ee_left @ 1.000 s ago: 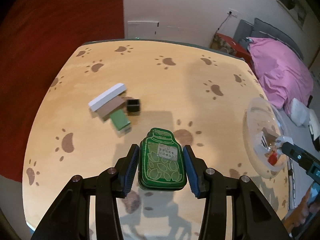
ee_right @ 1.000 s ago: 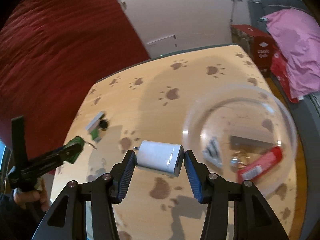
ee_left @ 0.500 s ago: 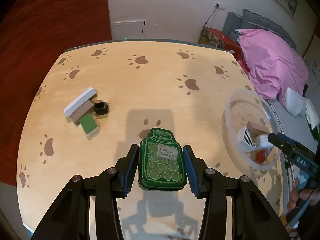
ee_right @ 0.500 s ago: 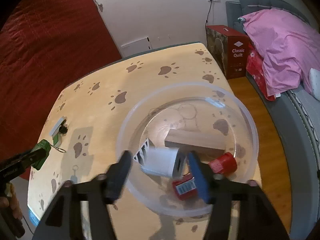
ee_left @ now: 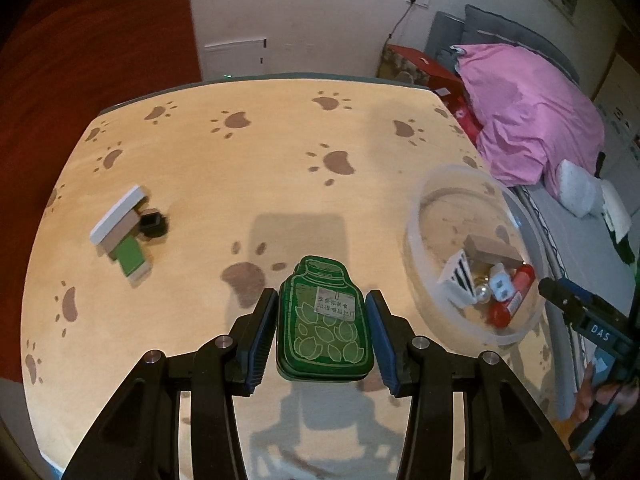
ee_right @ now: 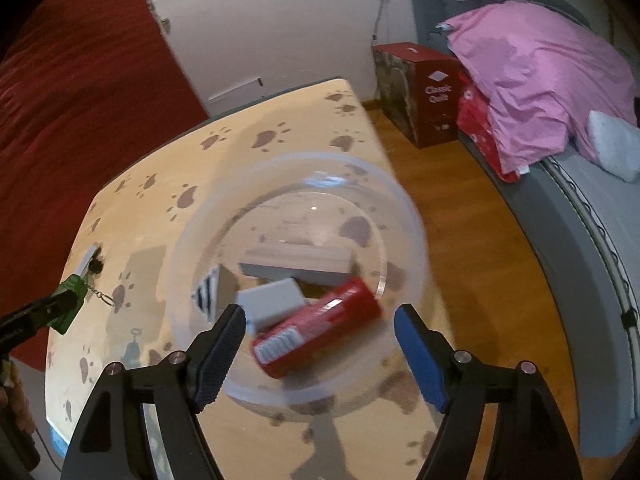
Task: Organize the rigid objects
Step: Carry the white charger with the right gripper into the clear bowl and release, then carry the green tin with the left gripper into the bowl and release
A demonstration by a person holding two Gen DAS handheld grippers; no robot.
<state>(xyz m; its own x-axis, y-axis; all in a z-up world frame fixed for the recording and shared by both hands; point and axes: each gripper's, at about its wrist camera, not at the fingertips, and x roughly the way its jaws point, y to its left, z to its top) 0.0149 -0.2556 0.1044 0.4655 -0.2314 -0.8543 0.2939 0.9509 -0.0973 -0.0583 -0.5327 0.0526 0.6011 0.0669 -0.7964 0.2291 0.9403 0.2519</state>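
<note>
Tin, green and shaped like a jar, sits clamped flat between the pads of the left gripper, carried above the near middle of the table. It looks rigid and light, with a slick painted lid, so I would expect it to slip if squeezed on its curved shoulders; the straight long sides where the pads now bear seem the sound place to hold. A pale label on its lid carries small characters I cannot read. From the other side a short keychain hangs off it.

Toward the table's right edge stands the clear plastic bowl, well apart from the tin. The right gripper hangs over it with its tongs spread wide and nothing between them. Inside lie a white charger block, a red tube whose printing is blurred, a pale wooden block, a striped card and a small shiny ball.

Near the left edge a white bar, a green block and a small black cube lie touching in a cluster, not yet gathered.

Beyond the table a red box reads "Classic Quilt", beside pink bedding. The right gripper's body, seen from the left camera, bears the letters "DAS".
</note>
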